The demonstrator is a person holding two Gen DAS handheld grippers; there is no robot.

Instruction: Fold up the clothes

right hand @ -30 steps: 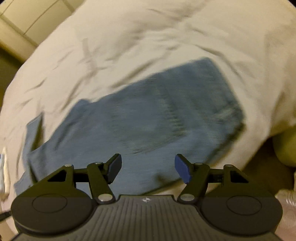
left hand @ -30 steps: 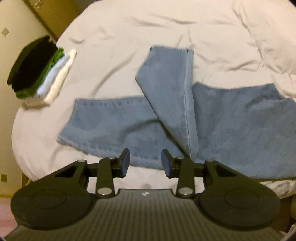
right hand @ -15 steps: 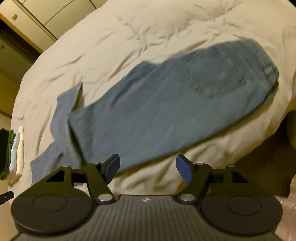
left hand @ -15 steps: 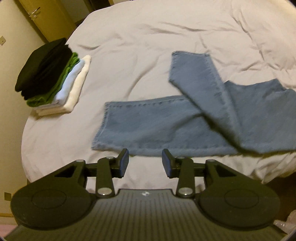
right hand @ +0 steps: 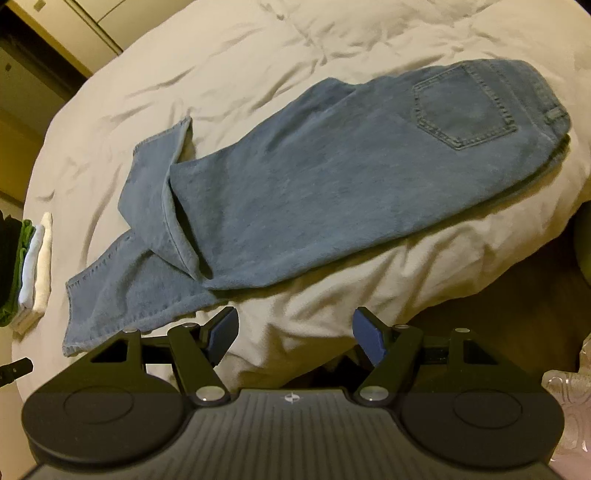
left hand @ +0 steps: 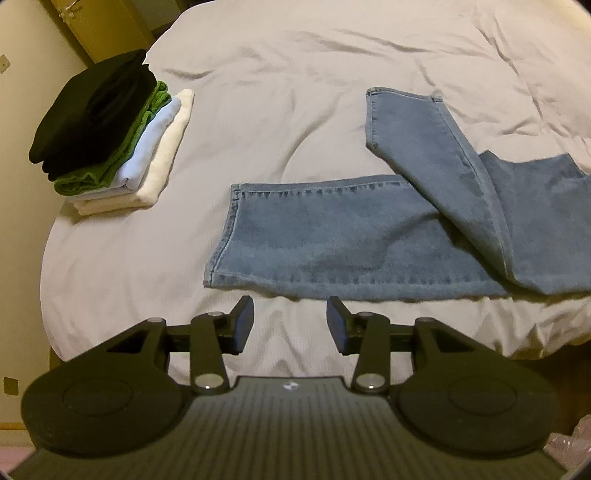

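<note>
A pair of light blue jeans [left hand: 332,247] lies along the near edge of the bed, one leg flat and the other crossed over it and angled away. In the right wrist view the jeans [right hand: 314,192] show a back pocket and the waistband at the right. My left gripper [left hand: 290,325] hovers just short of the lower leg's hem edge; its jaws are opening and nothing is between them. My right gripper [right hand: 294,336] is open over the bed's edge, nearer than the jeans, empty.
A stack of folded clothes [left hand: 107,136], black on top, then green, pale blue and white, sits at the bed's left side, also visible as the stack [right hand: 29,266]. The white duvet [left hand: 295,92] is wrinkled. Beige cupboards [right hand: 74,22] stand behind; floor shows at right.
Both grippers have pulled back from the jeans toward the bed's near edge, so more of the bed and the stack shows. The jeans lie where they were; both stay empty.
</note>
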